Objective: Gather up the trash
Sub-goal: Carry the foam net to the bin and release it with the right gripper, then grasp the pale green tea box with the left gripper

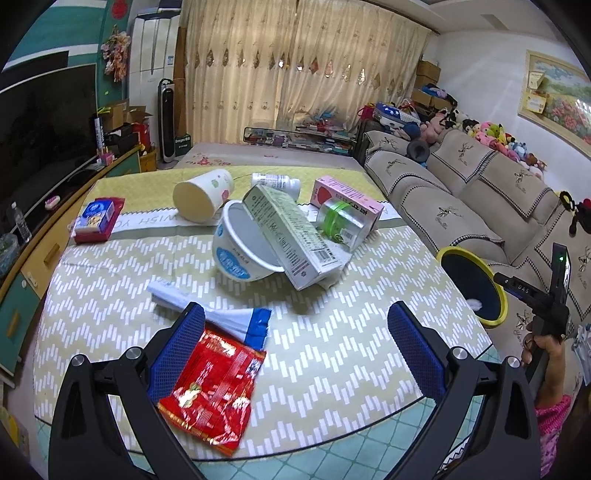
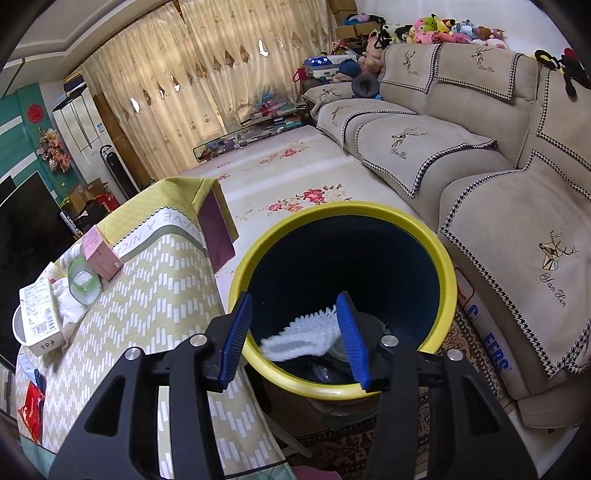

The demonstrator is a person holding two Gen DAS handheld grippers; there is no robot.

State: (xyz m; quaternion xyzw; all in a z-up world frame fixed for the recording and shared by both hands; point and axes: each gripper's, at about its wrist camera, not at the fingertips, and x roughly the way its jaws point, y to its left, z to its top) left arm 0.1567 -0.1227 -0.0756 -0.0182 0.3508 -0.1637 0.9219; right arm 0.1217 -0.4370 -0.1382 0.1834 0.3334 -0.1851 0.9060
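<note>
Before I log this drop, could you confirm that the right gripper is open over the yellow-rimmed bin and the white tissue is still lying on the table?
Not quite. The right gripper is open over the yellow-rimmed bin, but the white tissue is inside the bin's mouth, not on the table, as the right wrist view shows.

Cream curtains (image 1: 295,62) with diamond cut-outs glow with daylight along the far wall; a beige sofa (image 2: 461,140) with deer-embroidered covers lines one side, plush toys (image 2: 443,31) heaped on its back; a dark television (image 1: 40,129) stands opposite; a floral rug (image 2: 280,184) covers the floor.
</note>
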